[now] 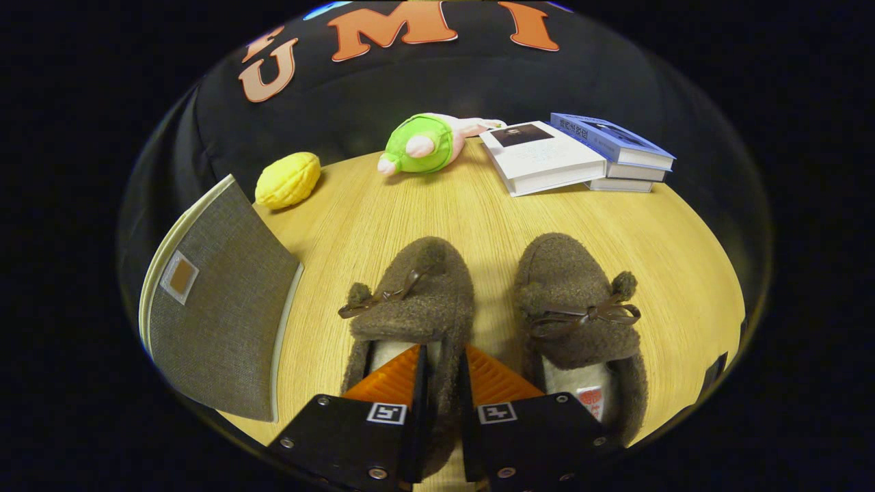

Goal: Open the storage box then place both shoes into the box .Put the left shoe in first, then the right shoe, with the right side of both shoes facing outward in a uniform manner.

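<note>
At the far left stands the storage box point(219, 321), a grey fabric case with its lid leaning open toward the wall, just beside the left shoe point(410, 307) and a little away from the fingers. Behind it, a yellow toy point(288, 180) sits near the edge of the wooden table point(683, 260).

The left shoe lies directly ahead of the gripper point(442, 383), its long axis running straight away along the fingers, toe far and heel near. The jaws are drawn nearly together on the shoe's right-hand side wall: one finger sits inside the opening over the pale lining, the other outside in the gap between the two shoes, with the fuzzy wall pinched between them. They look to be pressing on it from both sides, though so close to the lens the contact is hard to confirm.

The gripper points level and forward, square to the shoe, so the box lies off to its left. By my reading, the coming move turns on that: lift, swing left, and turn the shoe so its right side faces outward.

Further right, the right shoe point(581, 321) lies parallel to its mate, close beside it but apart, untouched. Beyond the shoes are a green plush toy point(420, 143) and, to the right, a stack of books point(581, 154).
</note>
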{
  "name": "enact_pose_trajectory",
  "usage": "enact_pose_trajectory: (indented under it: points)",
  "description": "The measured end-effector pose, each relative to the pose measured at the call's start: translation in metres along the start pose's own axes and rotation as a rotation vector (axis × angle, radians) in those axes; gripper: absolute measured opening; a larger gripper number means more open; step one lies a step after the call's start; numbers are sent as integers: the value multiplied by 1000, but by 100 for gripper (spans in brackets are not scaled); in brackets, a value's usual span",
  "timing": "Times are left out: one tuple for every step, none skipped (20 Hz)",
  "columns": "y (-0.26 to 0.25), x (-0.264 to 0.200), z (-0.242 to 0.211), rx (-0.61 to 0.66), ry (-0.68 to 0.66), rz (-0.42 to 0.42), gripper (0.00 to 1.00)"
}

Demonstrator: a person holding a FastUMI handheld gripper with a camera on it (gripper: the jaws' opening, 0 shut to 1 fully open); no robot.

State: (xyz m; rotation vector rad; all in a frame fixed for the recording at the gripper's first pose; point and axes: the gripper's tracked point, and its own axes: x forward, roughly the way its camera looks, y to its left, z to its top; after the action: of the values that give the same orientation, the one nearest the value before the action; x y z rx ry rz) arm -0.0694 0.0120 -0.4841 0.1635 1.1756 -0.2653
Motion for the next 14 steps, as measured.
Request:
enact_pose_trajectory:
  points:
    - [-1, -1, 0, 23, 2, 2, 18]
    - [-2, -2, 2, 46, -3, 7, 9]
    - [-1, -4, 4, 64, -6, 20, 6]
    - [1, -7, 7, 84, -14, 32, 4]
    - [4, -11, 11, 107, -21, 48, 4]
    - [6, -15, 15, 119, -32, 58, 4]
    - [8, -20, 20, 120, -47, 64, 4]
    - [11, -25, 25, 126, -63, 69, 4]
    - [15, -30, 29, 135, -70, 83, 4]
    - [20, -36, 33, 154, -76, 102, 4]
    - [27, -41, 38, 172, -82, 127, 4]
    - [31, -48, 44, 183, -94, 142, 4]
    - [36, -54, 50, 181, -106, 153, 5]
    - [41, -60, 55, 176, -118, 158, 4]
